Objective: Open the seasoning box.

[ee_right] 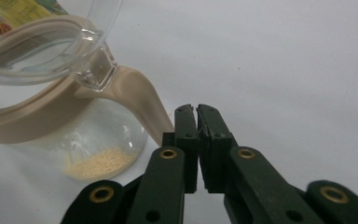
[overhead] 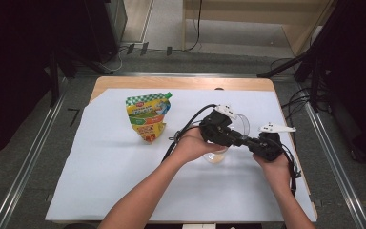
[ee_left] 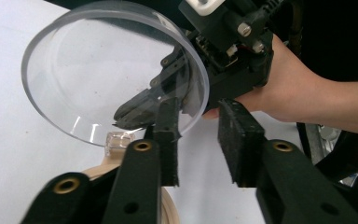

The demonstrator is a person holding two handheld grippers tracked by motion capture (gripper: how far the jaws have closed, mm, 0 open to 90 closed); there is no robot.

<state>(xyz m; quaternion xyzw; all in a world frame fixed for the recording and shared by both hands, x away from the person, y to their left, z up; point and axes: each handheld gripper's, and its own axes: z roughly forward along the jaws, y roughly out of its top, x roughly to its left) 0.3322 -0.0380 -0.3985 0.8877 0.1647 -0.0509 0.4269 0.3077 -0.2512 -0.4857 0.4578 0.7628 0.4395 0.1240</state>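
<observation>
Your jar (ee_right: pixel 98 140) is a round, clear glass one with a smooth beige plastic collar (ee_right: pixel 37 121). It stands upright on the white sheet (overhead: pixel 124 167) that covers the wooden table (overhead: pixel 171 83), right of centre and between your two hands. Its mouth faces up and its long axis is vertical. Its one curved beige handle (ee_right: pixel 140 88) sweeps out and down towards your right gripper (ee_right: pixel 196 109).

The single lid, a flat clear plastic disc (ee_left: pixel 98 70), is swung up on a small clear hinge block (ee_right: pixel 95 70) at the handle side. It stands tilted on edge above the mouth, its face turned to your left gripper (ee_left: pixel 199 105).

A thin layer of pale yellow granules (ee_right: pixel 100 163) lies on the jar's bottom.

Your left gripper's two black, foam-faced jaws stand apart. The lid's rim sits just behind the tip of one jaw, and nothing is pressed between them.

Your right gripper's jaws are clenched together, pad against pad. The handle's lower end runs down just behind their tips, and you cannot tell from here whether any of it is pinched.

One soft, glossy pouch printed in green, yellow and orange (overhead: pixel 147 117) lies flat, well to the left of the jar. Its long axis runs away from you, and its green spout corner (overhead: pixel 168 94) is at the far right.
</observation>
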